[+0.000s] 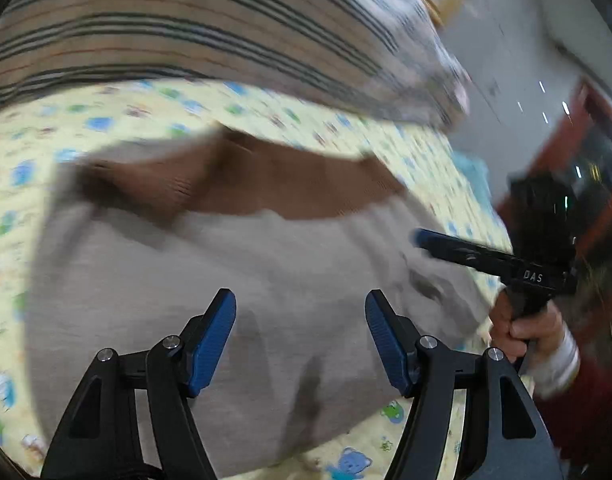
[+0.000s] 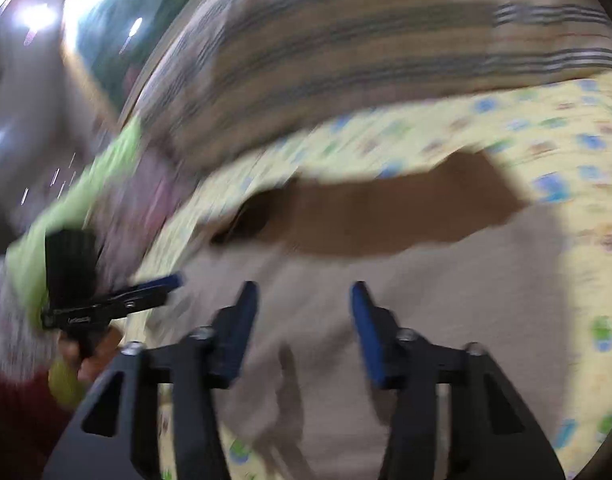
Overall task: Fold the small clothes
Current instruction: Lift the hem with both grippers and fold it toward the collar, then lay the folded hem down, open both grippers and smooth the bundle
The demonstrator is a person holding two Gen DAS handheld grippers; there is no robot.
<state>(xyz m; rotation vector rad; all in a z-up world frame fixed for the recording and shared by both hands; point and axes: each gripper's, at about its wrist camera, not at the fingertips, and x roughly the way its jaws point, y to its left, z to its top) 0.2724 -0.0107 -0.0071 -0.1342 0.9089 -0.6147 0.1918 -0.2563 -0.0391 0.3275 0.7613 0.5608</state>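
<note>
A small grey garment [image 1: 210, 300] with a brown waistband [image 1: 266, 188] lies spread flat in the middle of a yellow sheet [image 1: 346, 128] printed with cartoon animals; a striped blanket [image 1: 186, 32] lies along the sheet's far edge. The left gripper [image 1: 301, 332] hangs over the garment's near part, jaws apart with nothing between them. The right gripper [image 2: 304, 328] hangs over the same cloth, jaws also apart and empty. Each gripper is held in a hand [image 1: 526, 328]. Both views are blurred.
</note>
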